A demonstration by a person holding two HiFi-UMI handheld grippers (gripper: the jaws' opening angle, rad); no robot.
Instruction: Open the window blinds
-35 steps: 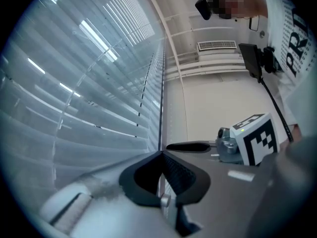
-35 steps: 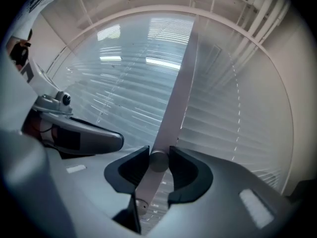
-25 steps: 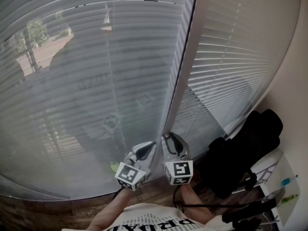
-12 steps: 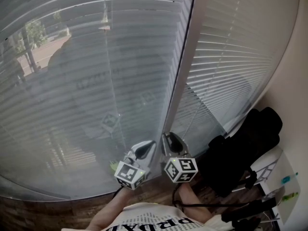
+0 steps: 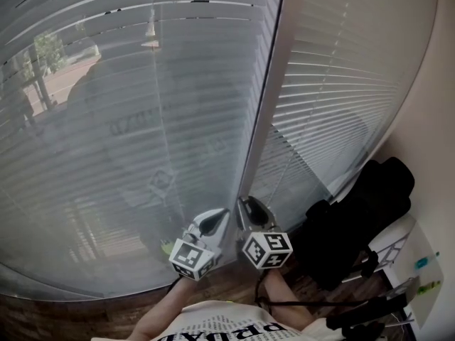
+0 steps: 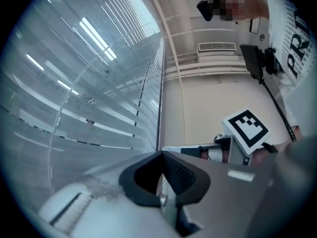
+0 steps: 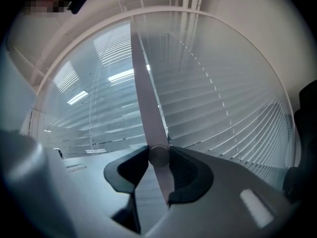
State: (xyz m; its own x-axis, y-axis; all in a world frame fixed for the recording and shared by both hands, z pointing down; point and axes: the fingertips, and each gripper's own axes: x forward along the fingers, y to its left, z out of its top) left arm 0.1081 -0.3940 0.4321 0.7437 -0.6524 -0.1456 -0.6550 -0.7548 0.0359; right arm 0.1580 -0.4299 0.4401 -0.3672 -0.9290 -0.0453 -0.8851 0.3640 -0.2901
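R gripper angled up at the window, jaws clamped on the tilt wand hanging btw the two blinds. L gripper just beside it (jaws pressed together, empty), angled likewise.

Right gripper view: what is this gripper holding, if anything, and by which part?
The right gripper holds the blind's wand. Its jaws are closed on the wand's rounded bottom end, and the rest of the wand runs up from there in front of the slats.
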